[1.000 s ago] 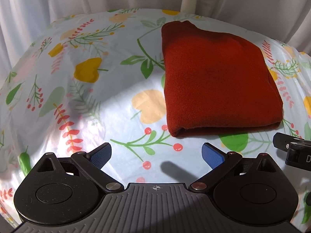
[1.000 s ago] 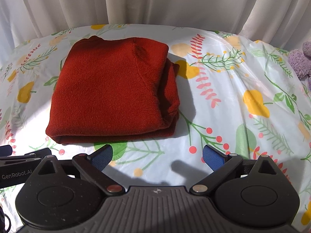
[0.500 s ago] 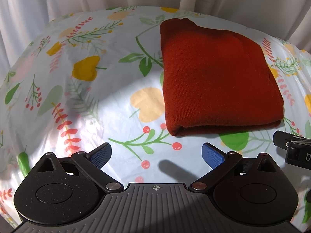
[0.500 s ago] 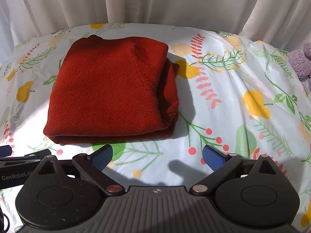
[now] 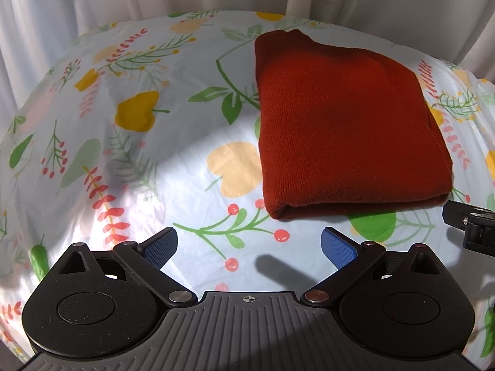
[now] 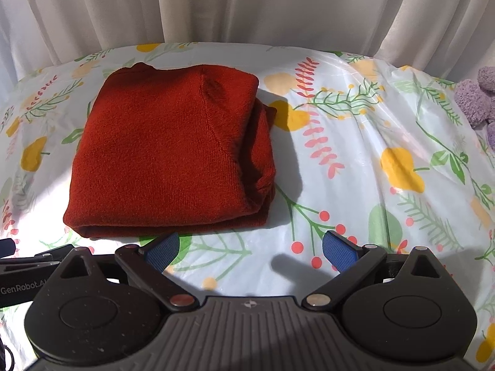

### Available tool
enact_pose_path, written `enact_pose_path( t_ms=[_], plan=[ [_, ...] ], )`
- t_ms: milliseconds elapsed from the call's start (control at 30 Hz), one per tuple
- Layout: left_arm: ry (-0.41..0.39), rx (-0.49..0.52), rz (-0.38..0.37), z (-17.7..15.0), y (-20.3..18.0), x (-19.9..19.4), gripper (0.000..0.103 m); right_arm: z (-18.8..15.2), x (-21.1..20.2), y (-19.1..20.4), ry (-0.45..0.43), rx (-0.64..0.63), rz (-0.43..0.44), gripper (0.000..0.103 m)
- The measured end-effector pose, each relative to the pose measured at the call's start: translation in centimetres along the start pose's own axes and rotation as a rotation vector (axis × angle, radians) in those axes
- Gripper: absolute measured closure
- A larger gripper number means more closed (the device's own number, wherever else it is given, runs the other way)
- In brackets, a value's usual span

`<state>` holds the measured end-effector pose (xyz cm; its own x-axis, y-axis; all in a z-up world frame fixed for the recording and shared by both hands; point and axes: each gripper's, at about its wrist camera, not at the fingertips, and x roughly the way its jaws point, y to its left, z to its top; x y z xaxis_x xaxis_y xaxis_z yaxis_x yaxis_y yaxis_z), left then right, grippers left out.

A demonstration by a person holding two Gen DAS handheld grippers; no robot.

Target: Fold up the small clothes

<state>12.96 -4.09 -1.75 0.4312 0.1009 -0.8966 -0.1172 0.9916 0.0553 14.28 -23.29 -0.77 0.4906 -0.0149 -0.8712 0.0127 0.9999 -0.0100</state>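
Rust-red knit sweater [image 6: 167, 157], already folded into a chunky rectangle, lying flat on the table, which is covered with a floral plastic tablecloth [image 6: 355, 160]. Fold edge facing both cameras, layered bunched edges stacked on the right side in the right wrist view. Sits right of centre in the left wrist view [image 5: 346, 130], left of centre in the right one.

Left gripper [image 5: 249, 247] hanging just in front of the sweater's near left corner, jaws spread wide, gripping nothing, blue pads [image 5: 161, 247] clear of the fabric. Right gripper [image 6: 250, 249] same deal: jaws released and wide apart, nothing between them, left pad just short of the sweater's near edge, not touching as far as can be told.

Bit of the other gripper's black body poking in at the edge of each view. Shadows of the fingers thrown on the cloth between the pads.

White curtain [image 6: 247, 6] hanging behind the table. Fuzzy purple plush thing [image 6: 476, 99] at the far right edge, well apart from the sweater; too cut off to say what exactly.
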Motion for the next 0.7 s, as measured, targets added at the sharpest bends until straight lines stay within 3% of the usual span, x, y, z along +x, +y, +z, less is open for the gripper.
enact_pose_path(
  t_ms=[700],
  plan=[
    [0.005,-0.004,-0.006,-0.12,-0.29,-0.12,0.001,0.22,-0.24,-0.35,-0.009,0.005,0.006,0.004]
  ],
)
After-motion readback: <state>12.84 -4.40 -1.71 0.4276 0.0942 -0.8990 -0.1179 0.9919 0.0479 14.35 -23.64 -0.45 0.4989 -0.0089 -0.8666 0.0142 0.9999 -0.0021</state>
